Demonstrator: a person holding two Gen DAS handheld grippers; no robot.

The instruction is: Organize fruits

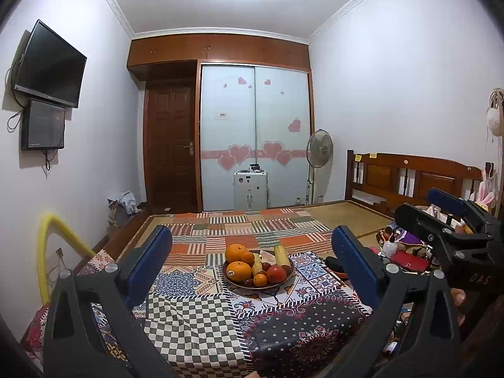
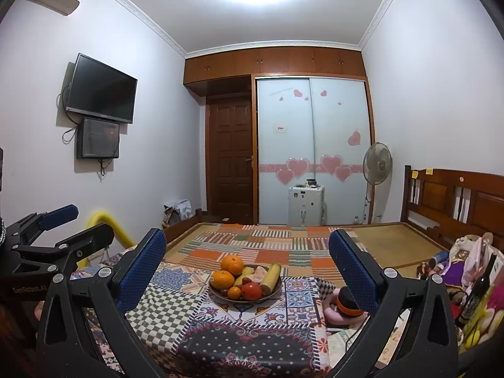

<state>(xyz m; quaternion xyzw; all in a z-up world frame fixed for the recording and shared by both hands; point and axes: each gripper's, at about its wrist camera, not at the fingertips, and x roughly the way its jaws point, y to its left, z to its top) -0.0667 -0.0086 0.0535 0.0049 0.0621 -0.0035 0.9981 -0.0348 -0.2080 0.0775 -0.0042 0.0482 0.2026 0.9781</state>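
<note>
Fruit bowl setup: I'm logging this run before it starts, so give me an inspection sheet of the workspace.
Surface: patchwork cloth over a low table, bare around the bowl.
Job's things: bowl heaped with oranges, a red fruit, a yellow-green fruit and small dark fruits; nothing outside it.
Clutter: toys and bottles heaped right of the table; pink and orange item at its right edge.
Grippers: left tool and right tool open, both short of the bowl, holding nothing.
Cables: cords hang from the wall screens.
Surroundings: bed frame, fan, wardrobe, door.
</note>
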